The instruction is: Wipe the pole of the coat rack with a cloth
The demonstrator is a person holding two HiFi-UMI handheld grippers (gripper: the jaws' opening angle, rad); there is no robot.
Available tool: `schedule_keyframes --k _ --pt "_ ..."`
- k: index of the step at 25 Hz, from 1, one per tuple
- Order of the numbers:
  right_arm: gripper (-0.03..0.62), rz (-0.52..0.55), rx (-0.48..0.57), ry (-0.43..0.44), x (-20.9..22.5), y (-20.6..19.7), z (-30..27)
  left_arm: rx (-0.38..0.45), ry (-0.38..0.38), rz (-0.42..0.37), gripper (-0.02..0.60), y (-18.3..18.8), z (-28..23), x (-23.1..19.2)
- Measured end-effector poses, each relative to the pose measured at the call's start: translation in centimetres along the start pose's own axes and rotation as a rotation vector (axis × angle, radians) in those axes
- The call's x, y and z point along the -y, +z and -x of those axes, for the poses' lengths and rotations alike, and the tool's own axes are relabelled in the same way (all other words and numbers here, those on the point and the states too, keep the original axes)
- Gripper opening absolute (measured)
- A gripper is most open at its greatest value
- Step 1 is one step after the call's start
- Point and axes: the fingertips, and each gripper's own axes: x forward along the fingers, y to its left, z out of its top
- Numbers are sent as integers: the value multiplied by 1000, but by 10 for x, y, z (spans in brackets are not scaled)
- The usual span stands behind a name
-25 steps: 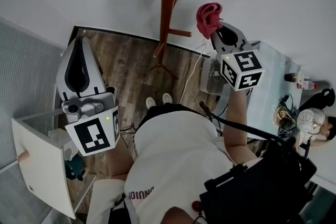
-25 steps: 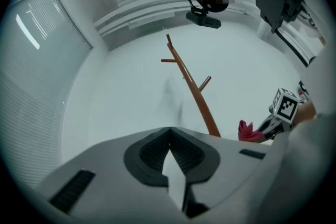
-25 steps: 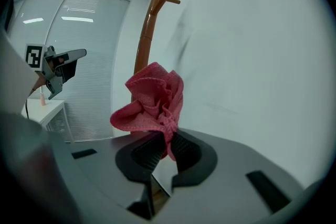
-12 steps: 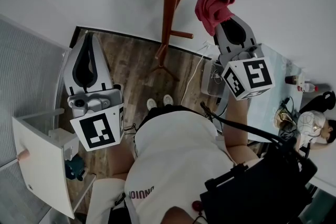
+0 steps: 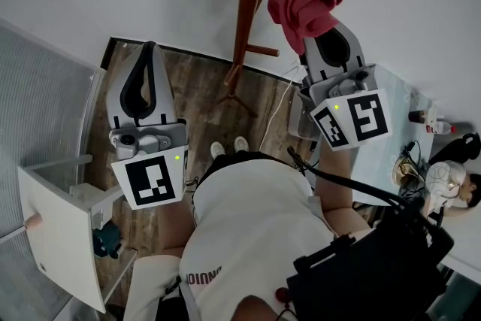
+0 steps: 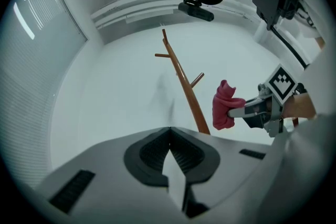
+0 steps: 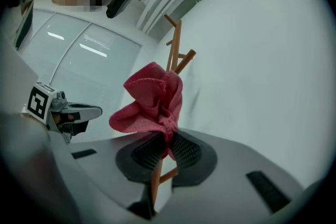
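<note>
Head view has the coat rack pole [image 5: 248,4] standing by the wall, dead ahead. Left gripper [image 5: 148,56] hangs off to the side, jaws together on nothing, probably just keeping clear. Right gripper [image 5: 319,30] is up near the pole, pinched on the bunched red cloth [image 5: 304,4], which isn't touching wood, so it looks lined up to wipe.

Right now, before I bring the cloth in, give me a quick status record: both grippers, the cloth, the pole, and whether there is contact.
left gripper: shut, nothing between its jaws
right gripper: shut on the red cloth
cloth shape: bunched, sticking out past the gripper tips
pole: brown wood, upright
cloth to pole: apart; the cloth is to the pole's right in the head view, with a gap showing
wiping: not yet begun
</note>
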Motion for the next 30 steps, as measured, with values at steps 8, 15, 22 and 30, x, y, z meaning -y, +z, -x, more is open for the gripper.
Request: schedule_keyframes --k 8,15,22,30 --pt "44 19 17 20 -3 5 -3 -6 5 1 14 -2 -3 0" --pt "44 20 14 23 -4 4 -6 -11 6 3 14 -5 -4 -1" --pt "45 20 9 26 -3 2 -7 -15 9 3 14 -6 -6 -2" --pt "44 19 4 23 -1 0 -11 -20 12 2 14 -9 -8 -5"
